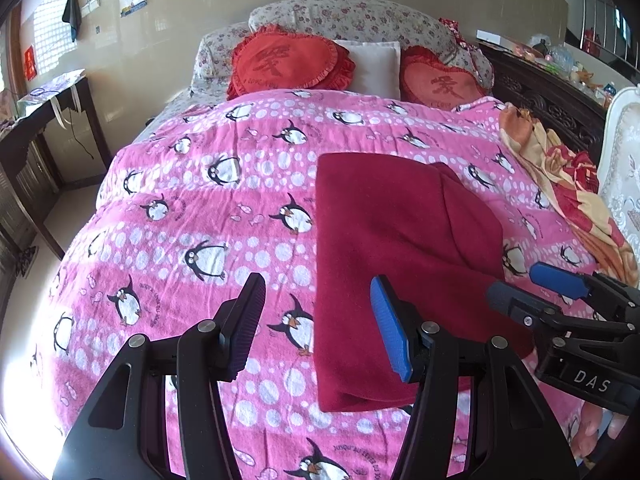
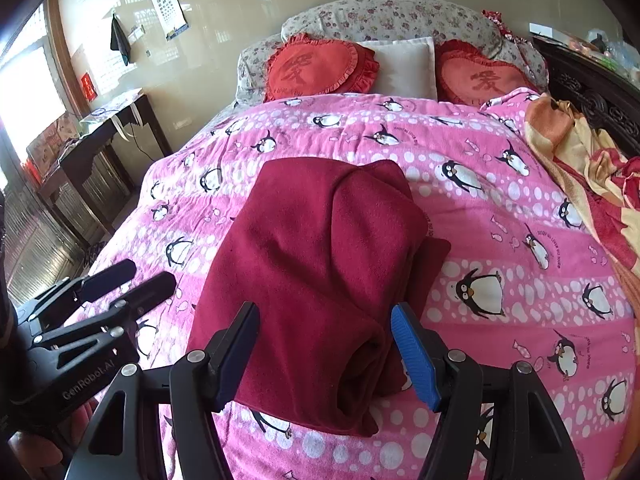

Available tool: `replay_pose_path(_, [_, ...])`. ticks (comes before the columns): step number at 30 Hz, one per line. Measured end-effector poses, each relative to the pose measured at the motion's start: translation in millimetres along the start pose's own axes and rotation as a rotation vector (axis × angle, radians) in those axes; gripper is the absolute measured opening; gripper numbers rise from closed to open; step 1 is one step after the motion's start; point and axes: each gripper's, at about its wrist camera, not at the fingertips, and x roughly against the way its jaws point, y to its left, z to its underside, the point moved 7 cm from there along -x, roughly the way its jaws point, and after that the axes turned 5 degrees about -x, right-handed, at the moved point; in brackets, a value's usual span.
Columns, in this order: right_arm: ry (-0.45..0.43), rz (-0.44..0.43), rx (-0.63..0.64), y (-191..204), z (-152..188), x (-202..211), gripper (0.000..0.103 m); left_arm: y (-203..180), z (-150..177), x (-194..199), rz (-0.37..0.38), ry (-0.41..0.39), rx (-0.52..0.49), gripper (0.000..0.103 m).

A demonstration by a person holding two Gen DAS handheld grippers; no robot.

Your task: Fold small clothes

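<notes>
A dark red garment (image 2: 320,280) lies on the pink penguin-print bedspread (image 2: 500,220), filling the middle of the right wrist view and sitting right of centre in the left wrist view. It already looks folded at least once lengthwise: a long ridge runs up its middle, and the near end shows stacked layers rolled over one another. The right gripper (image 2: 325,354) hovers over that near end with its jaws spread wide, one on either side of the cloth, grasping nothing. The left gripper (image 1: 318,328) is likewise released, its jaws apart above the bedspread, with its blue pad just over the garment's left edge. From where I stand, this looks like the pause between folds, both tools free and lined up at the near hem. The next move, I'd judge, calls for each gripper to pinch a near corner, catching all the layers together, and carry the hem toward the far end by the red heart cushions (image 2: 320,66) at the top of the frame. The thick rolled end could slip or spring open if only the top layer gets caught.
</notes>
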Motion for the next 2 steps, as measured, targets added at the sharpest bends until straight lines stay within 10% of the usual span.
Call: replay_pose_path(2, [0.002, -0.001, -0.005, -3.4, -0.1, -1.4, 0.066, 8.9, -0.7, -4.0, -0.003, 0.011, 0.015, 0.055])
